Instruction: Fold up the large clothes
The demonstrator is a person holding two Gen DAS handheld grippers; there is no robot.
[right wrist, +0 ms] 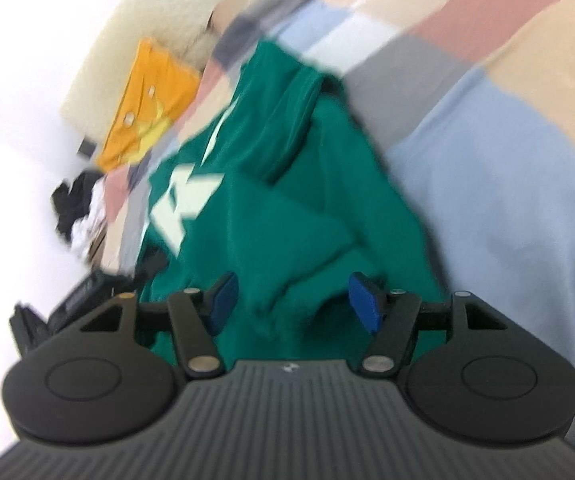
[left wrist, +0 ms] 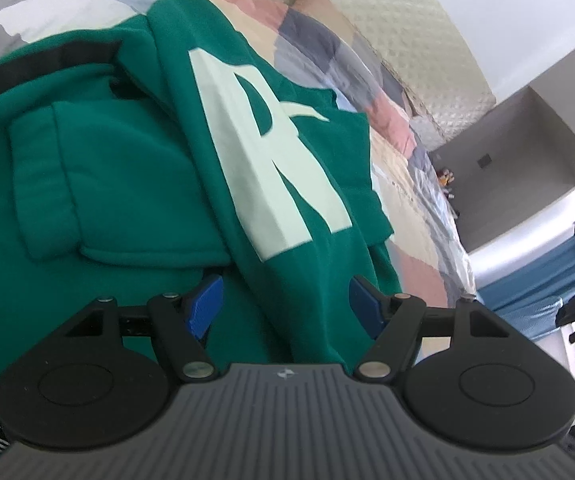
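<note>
A large green sweatshirt (left wrist: pixel 135 168) with big pale letters (left wrist: pixel 271 152) lies partly folded on a patchwork bedspread (left wrist: pixel 319 36). In the left wrist view a folded sleeve with its cuff rests across the body. My left gripper (left wrist: pixel 287 306) hovers close over the garment's near edge, open, its blue pads (left wrist: pixel 205 304) standing either side of a fabric ridge without pressing it. In the blurred right wrist view the sweatshirt (right wrist: pixel 287 208) runs away from me. My right gripper (right wrist: pixel 291 304) is open over a bunched fold, and its pads (right wrist: pixel 363 306) stand apart from the cloth.
An orange garment (right wrist: pixel 147 100) lies at the head of the bed by a cream quilted headboard (left wrist: pixel 399 48). Dark and white clothes (right wrist: pixel 75 208) are piled at the bed's edge. Bedspread (right wrist: pixel 507 180) stretches to the right of the sweatshirt. A grey wall unit (left wrist: pixel 519 160) stands beyond.
</note>
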